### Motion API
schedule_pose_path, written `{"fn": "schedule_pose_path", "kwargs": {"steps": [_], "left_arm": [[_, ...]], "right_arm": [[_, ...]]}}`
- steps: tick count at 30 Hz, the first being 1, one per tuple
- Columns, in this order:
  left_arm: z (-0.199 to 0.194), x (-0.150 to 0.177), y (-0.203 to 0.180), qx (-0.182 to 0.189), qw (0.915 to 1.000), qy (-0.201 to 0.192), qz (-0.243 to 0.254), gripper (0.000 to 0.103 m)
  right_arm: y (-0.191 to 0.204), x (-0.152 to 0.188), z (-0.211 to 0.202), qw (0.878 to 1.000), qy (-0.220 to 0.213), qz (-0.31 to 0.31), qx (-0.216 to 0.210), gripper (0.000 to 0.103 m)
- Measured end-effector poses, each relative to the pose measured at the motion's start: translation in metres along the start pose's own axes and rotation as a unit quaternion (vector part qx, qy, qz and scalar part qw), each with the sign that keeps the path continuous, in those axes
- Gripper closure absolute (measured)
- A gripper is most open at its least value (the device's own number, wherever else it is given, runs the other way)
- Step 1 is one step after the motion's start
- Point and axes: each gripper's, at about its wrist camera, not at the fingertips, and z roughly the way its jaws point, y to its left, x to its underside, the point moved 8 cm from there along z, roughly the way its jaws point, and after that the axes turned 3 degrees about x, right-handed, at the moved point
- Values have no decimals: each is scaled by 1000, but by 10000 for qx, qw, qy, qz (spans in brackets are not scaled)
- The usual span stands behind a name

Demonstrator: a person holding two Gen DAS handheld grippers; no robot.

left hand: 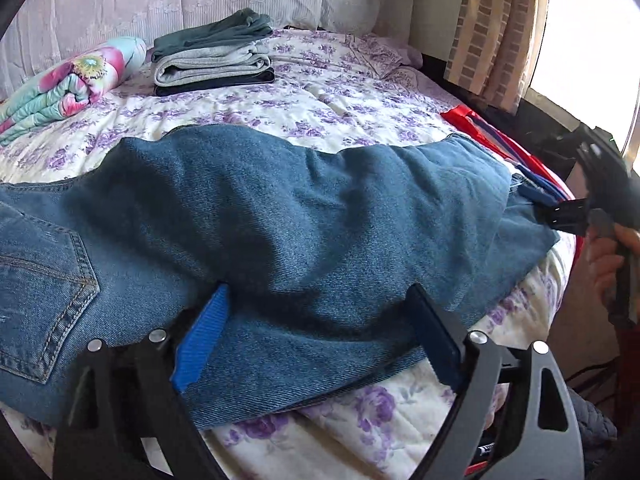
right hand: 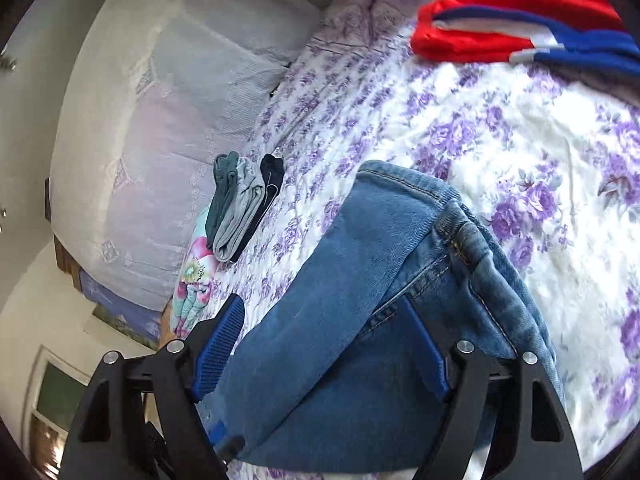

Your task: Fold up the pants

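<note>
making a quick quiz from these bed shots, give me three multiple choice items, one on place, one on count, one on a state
1. Where does the folded stack sit?
A. on the jeans
B. on the bedspread beyond the jeans
C. on the floor

2. How many garments are in the stack?
A. three
B. one
C. six

3. How is the left gripper?
A. shut on the jeans
B. shut, empty
C. open over the jeans

Answers: B, it lies on the floral bedspread past the jeans; A, green, grey and dark layers show; C, its fingers stand wide apart above the denim.
</note>
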Motion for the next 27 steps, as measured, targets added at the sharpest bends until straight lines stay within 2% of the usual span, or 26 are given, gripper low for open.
{"fn": "schedule_pose_path", "kwargs": {"steps": [3, 5, 9, 12, 13, 14, 16, 18, 21, 23, 26, 27], "left_arm": [[-2, 2, -2, 10, 10000, -34, 50, 17], [-1, 2, -3, -14, 9999, -62, 82, 17], [-1, 1, -3, 25, 10000, -70, 50, 17], [-1, 2, -4, 6, 9999, -84, 71, 15], [-1, 2, -4, 9, 9999, -80, 69, 15], [-1, 2, -3, 24, 10000, -72, 59, 15], [-2, 1, -3, 98, 9999, -56, -27, 15], [-7, -3, 1, 320, 9992, -33, -251, 15], [-15, -8, 10, 619, 9962, -13, -613, 17], [-19, -9, 13, 766, 9943, -9, -744, 17], [-20, -8, 14, 796, 9938, 25, -781, 17], [-20, -8, 13, 763, 9942, 46, -761, 17]], "right_arm": [[2, -7, 9, 10000, 55, -59, -11, 24], [-2, -14, 16, 9998, 110, -76, 128, 25], [-14, -19, 31, 9979, 372, -86, 523, 35], [-16, -22, 35, 9968, 338, -299, 665, 62], [-17, -23, 33, 9974, 297, -299, 593, 92], [-16, -23, 30, 9985, 254, -262, 415, 96], [-8, -25, 14, 9991, 52, -369, 209, 96], [10, -23, -14, 9974, -207, -691, 57, 96], [21, -15, -53, 9949, -420, -916, 7, 96], [8, -3, -68, 9937, -417, -1005, 279, 96], [-39, 17, -51, 9949, -46, -716, 702, 96], [-53, 23, -45, 9966, 29, -493, 661, 96]]}}
